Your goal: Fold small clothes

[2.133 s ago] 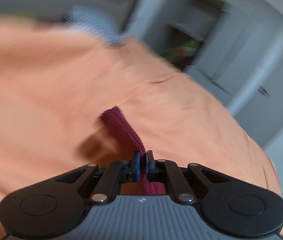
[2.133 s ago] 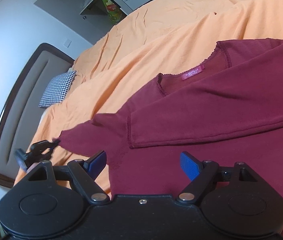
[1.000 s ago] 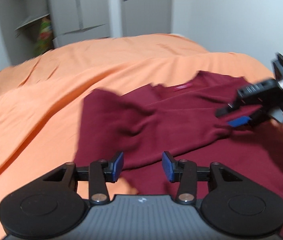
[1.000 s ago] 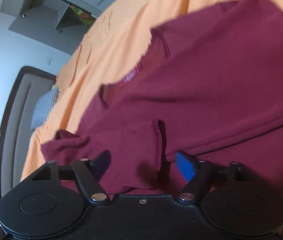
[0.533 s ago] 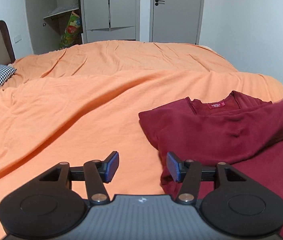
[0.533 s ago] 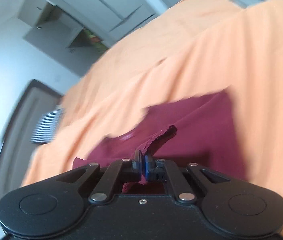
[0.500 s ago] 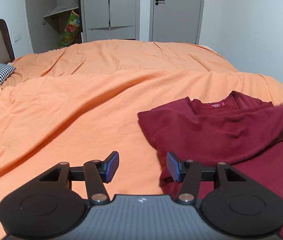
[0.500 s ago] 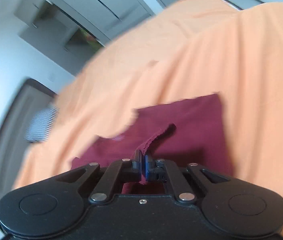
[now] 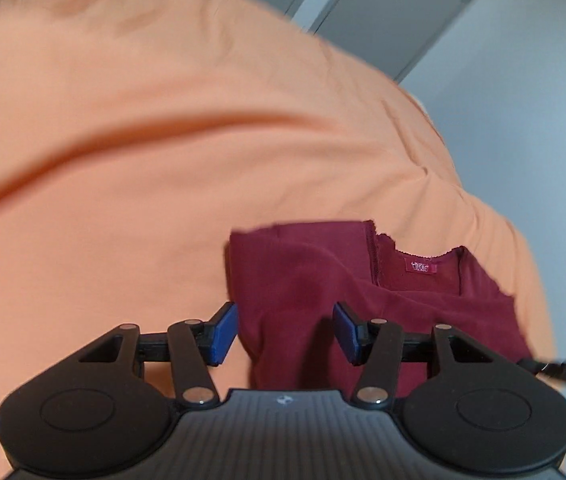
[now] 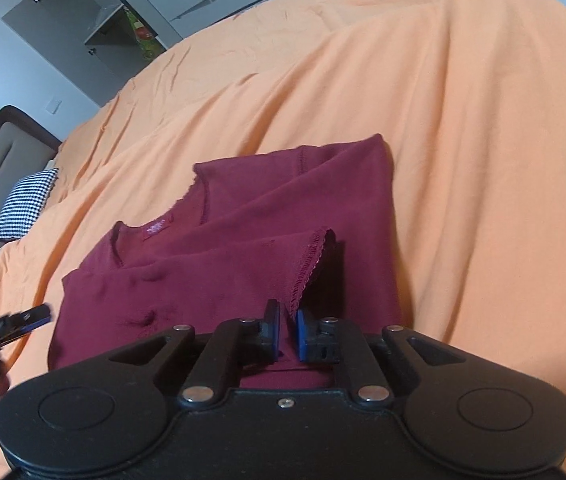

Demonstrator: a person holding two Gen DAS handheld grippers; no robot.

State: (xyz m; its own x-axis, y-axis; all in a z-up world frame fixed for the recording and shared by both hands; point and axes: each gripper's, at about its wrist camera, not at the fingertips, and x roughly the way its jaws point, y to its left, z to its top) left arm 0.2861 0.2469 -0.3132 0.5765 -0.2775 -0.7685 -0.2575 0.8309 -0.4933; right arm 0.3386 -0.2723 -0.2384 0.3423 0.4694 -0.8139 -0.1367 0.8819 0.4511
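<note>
DONE: both sleeves of maroon top (image 10: pixel 243 264) folded across body | RIGHT: right gripper (image 10: pixel 287 334) opening, sleeve cuff (image 10: pixel 307 268) between pads, slipping free | LEFT: left gripper (image 9: pixel 285 332) narrowing, spread over top's side fold, no contact | LEFT TO DO: fold body crosswise on orange bedspread (image 10: pixel 463 120)

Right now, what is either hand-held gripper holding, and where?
Nothing. Right hand-held gripper is opening, the sleeve cuff loose between its jaws; left hand-held gripper is closing, pads clear of the shirt.
</note>
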